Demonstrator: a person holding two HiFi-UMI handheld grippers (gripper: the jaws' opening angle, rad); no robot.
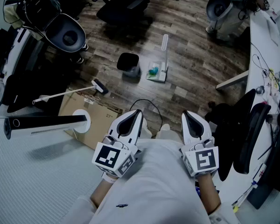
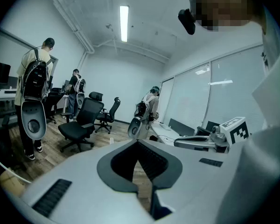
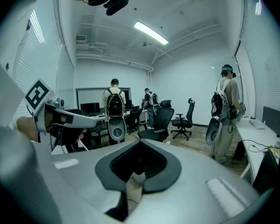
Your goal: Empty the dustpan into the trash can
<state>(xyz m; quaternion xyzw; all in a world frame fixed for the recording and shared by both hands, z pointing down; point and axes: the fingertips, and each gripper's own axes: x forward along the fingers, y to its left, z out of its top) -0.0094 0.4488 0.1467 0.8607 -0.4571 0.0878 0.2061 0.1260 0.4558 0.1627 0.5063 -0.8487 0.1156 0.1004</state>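
Here, the dustpan (image 1: 155, 73) sits on the wooden floor (image 1: 191, 64) ahead of the person, near the middle of the head view. Its shallow pan lies flat, with a small blue-green scrap (image 1: 153, 71) in it. Its pale handle (image 1: 164, 42) rises from the pan's right-hand edge, and the long axis of that handle runs up the picture, away from the person. The pan spreads leftward from the handle's foot, toward the trash can; which way its open lip faces cannot be told for certain. The trash can (image 1: 129, 63), a small black bin, stands just beside the dustpan on its left, with a narrow strip of floor between them. Farther left, a white-handled broom (image 1: 67, 94) lies on the floor beside a flattened sheet of cardboard (image 1: 95, 113), its head end the nearer to the trash can. A black cable (image 1: 147, 104) loops over the floor between the dustpan and the person. Nearest the camera, the left tongs (image 1: 137, 112) and the right tongs (image 1: 187, 114) are held side by side in front of the person's pale shirt. They are well apart from the dustpan, and both point forward and slightly down. In the left gripper view and the right gripper view, each pair of jaws is fully closed, tip against tip, with nothing gripped. Black office chairs (image 1: 123, 6) stand beyond, and a white tabletop (image 1: 266, 41) strewn with wires runs along the right edge.
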